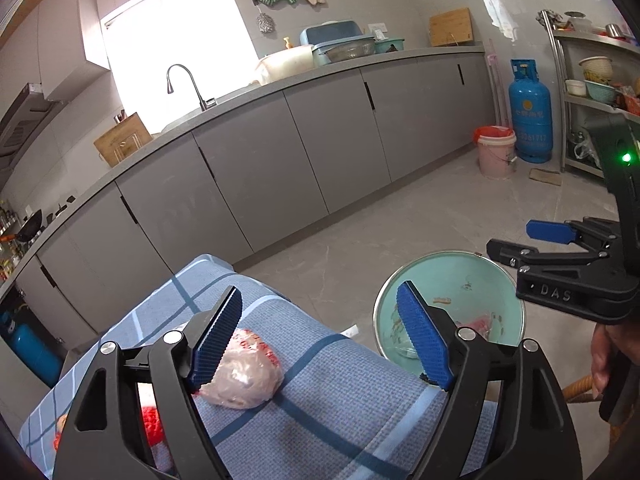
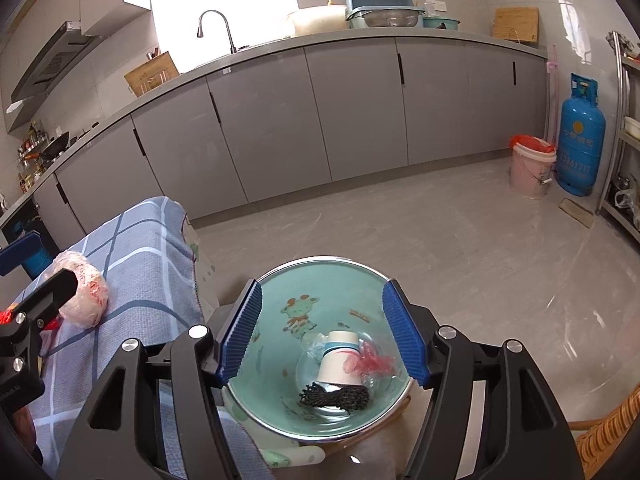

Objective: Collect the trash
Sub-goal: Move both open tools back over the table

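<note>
Now the left gripper [image 1: 320, 336] spreads its blue ribbed fingers [image 1: 218, 338] wide, empty, beside a crumpled pink plastic bag [image 1: 244, 376] on the blue checked cloth [image 1: 320, 400]; the right gripper [image 2: 322, 334], equally wide and empty, hangs above the mint-green bin [image 2: 280, 304].

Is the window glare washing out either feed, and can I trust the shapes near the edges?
Left wrist view: the window is blown out white, yet the crumpled plastic bag by the left hand-held gripper stays sharp. Right wrist view: the window clips too, but the trash bin contents read clearly. Both views: fisheye bends the countertop line; edges are unreliable.
</note>
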Demonstrator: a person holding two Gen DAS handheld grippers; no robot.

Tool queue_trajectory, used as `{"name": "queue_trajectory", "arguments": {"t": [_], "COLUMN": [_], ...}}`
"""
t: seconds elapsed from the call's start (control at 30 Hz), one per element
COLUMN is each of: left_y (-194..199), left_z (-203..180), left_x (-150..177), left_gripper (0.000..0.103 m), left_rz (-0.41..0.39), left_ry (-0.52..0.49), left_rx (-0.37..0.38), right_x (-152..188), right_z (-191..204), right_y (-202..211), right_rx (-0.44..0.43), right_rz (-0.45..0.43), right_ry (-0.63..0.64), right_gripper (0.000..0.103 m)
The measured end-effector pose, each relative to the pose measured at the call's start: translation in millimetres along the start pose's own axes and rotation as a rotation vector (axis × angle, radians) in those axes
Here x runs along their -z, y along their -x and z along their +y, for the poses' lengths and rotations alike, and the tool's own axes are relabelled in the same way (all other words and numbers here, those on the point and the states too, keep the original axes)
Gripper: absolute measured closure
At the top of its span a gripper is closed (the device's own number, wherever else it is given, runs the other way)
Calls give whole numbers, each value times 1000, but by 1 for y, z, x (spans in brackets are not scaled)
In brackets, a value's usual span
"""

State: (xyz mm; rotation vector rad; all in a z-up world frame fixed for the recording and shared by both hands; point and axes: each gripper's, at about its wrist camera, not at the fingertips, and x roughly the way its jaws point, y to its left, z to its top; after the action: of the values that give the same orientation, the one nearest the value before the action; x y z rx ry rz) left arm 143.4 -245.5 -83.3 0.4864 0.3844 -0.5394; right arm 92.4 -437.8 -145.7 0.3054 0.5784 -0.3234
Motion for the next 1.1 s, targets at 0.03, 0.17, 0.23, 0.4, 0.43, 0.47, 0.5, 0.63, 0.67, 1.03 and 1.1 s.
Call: {"name": "queue_trajectory", "arguments": {"t": [0.03, 0.17, 0.23, 0.4, 0.43, 0.47, 0.5, 0.63, 0.67, 1.03, 1.1], "left_y": [4, 16, 24, 38, 41, 46, 48, 64, 67, 106, 108], "left_z": [2, 10, 18, 35, 39, 44, 48, 66, 69, 140, 152], "left_x": [1, 2, 4, 9, 9, 11, 11, 17, 19, 51, 63], "left_gripper": [21, 21, 21, 18, 17, 17, 17, 17, 17, 13, 13], "left_rz": [-4, -15, -20, -30, -34, -37, -38, -43, -45, -23, 4], "left_ry": [3, 9, 20, 46, 51, 57, 61, 86, 88, 138, 153], "left_rx": [-5, -21, -34, -72, -82, -94, -102, -132, -142, -326, -356], "right_x": [-1, 0, 0, 2, 3, 4, 4, 5, 5, 12, 13], "right_z": [2, 18, 25, 50, 55, 58, 63, 82, 88, 134, 143], "right_y": [0, 4, 5, 10, 11, 11, 12, 17, 19, 31, 33], "right_rx": [-3, -25, -36, -68, -76, -81, -88, -115, -124, -182, -194], "right_rz": [0, 2, 3, 2, 3, 3, 4, 5, 4, 0, 0], "right_ry": [3, 25, 35, 64, 71, 75, 79, 101, 110, 171, 181], "right_gripper": [39, 39, 38, 37, 37, 37, 37, 36, 36, 34, 32]}}
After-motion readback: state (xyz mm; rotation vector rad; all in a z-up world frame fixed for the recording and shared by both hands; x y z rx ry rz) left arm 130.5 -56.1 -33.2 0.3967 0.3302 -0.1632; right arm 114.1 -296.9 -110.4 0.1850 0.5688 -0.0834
